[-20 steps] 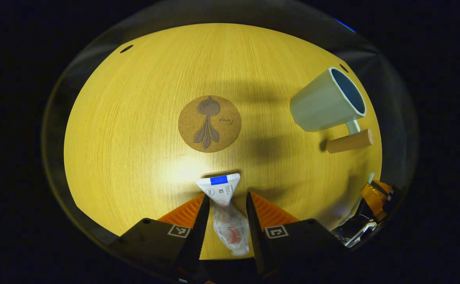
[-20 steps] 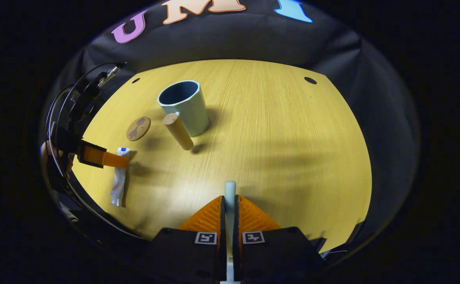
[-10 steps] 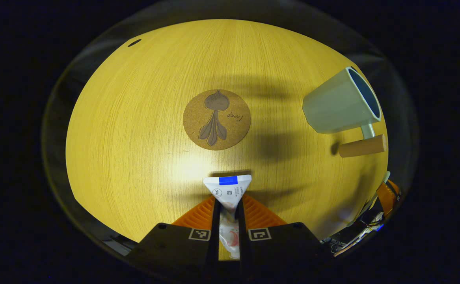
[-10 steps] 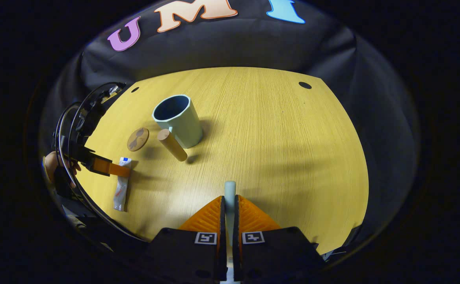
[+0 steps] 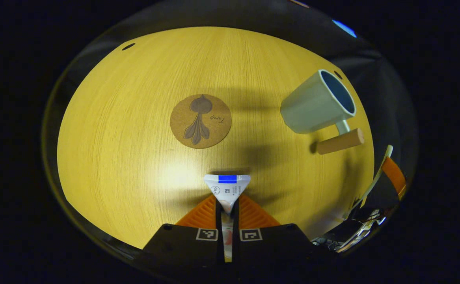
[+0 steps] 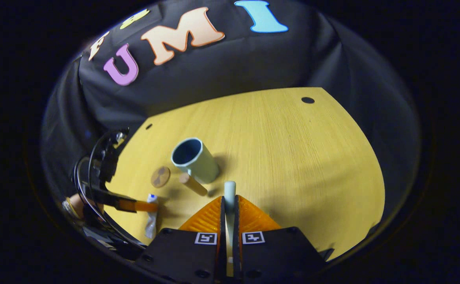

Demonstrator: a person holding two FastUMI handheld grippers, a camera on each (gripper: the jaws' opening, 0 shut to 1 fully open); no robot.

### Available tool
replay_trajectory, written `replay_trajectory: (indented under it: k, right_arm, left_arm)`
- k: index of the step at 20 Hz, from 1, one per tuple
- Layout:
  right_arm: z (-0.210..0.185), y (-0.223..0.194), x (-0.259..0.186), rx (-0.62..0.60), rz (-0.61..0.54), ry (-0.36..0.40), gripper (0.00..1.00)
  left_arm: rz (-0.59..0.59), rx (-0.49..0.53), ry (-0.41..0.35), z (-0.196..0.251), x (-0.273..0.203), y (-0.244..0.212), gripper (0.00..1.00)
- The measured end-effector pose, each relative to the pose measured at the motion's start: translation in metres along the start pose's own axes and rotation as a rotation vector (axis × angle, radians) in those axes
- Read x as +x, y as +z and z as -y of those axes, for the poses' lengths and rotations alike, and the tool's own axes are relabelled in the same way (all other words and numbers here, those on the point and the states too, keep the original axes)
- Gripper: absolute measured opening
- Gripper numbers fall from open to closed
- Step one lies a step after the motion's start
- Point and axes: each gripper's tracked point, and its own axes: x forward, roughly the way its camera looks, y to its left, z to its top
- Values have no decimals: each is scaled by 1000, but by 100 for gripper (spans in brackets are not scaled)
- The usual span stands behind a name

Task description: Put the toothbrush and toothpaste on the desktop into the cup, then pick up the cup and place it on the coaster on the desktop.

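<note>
Both grippers have lifted up since a second ago, and the left one has squeezed shut on the tube it was only reaching around.

Biggest is the worktop (image 5: 135,118), yellow wood. On it stands the cup (image 5: 316,104), upright with its mouth open and its round wooden handle (image 5: 340,141) sticking out toward the near side. The flat round coaster (image 5: 200,121) lies bare, near the cup but apart from it.

The left gripper (image 5: 226,205) is clamped on the toothpaste (image 5: 227,187). The tube's long way runs straight ahead along the fingers, flat crimped end pointing forward. The right gripper (image 6: 230,203) is clamped on the toothbrush (image 6: 230,191), which also points straight forward, one end poking out past the tips.

What could go wrong: the tube is soft and slippery, so it might slide out. A long brush might hit the cup's rim and tip the cup over.
</note>
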Motion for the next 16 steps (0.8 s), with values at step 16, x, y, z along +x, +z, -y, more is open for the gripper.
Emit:
replay_trajectory:
  k: [16]
  right_arm:
    - [-91,176,11,151,459,398,8]
  left_arm:
    - [551,-51,-208,31,-78,100,5]
